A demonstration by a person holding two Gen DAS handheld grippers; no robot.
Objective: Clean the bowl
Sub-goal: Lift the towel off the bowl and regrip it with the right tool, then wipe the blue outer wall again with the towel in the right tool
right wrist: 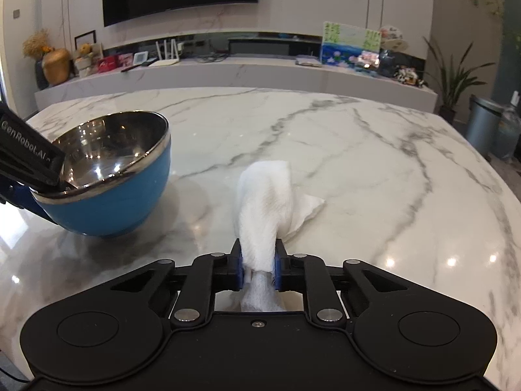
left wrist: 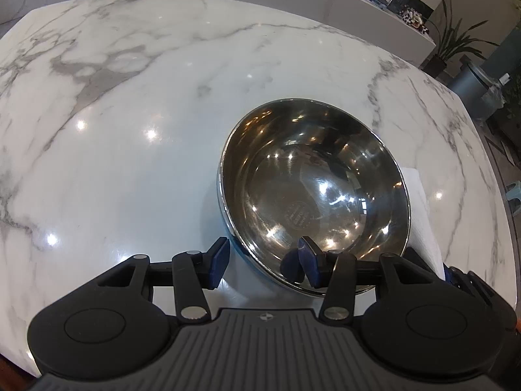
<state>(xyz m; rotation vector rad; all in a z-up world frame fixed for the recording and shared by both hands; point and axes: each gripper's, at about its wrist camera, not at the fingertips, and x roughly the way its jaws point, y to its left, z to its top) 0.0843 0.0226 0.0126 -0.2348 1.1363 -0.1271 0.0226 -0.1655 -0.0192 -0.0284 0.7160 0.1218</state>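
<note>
Left wrist view: the left gripper (left wrist: 262, 262) has its jaws apart around the near rim of the bowl (left wrist: 312, 202), one blue pad outside the wall and the other inside the shiny steel hollow. A gap shows between the outer pad and the wall, so the jaws are not clamped. The bowl stands on the white marble surface (left wrist: 130, 114), tilted toward the camera. Behind its right edge a strip of white paper towel (left wrist: 420, 215) shows, lying just beside the bowl.

In the right wrist view, the bowl (right wrist: 107, 192) sits at the left, blue outside and steel inside, leaning toward the left gripper, whose black finger reaches in over the left rim. To the right of the bowl and apart from it, the right gripper (right wrist: 259, 268) has its jaws clamped on the paper towel (right wrist: 265, 202). The towel is bunched between the pads, rises forward in a folded wad, and one corner rests on the surface (right wrist: 374, 163). Farther right, past the edge of the surface, stand a bin (right wrist: 480, 127) and a potted plant (right wrist: 454, 78).
</note>
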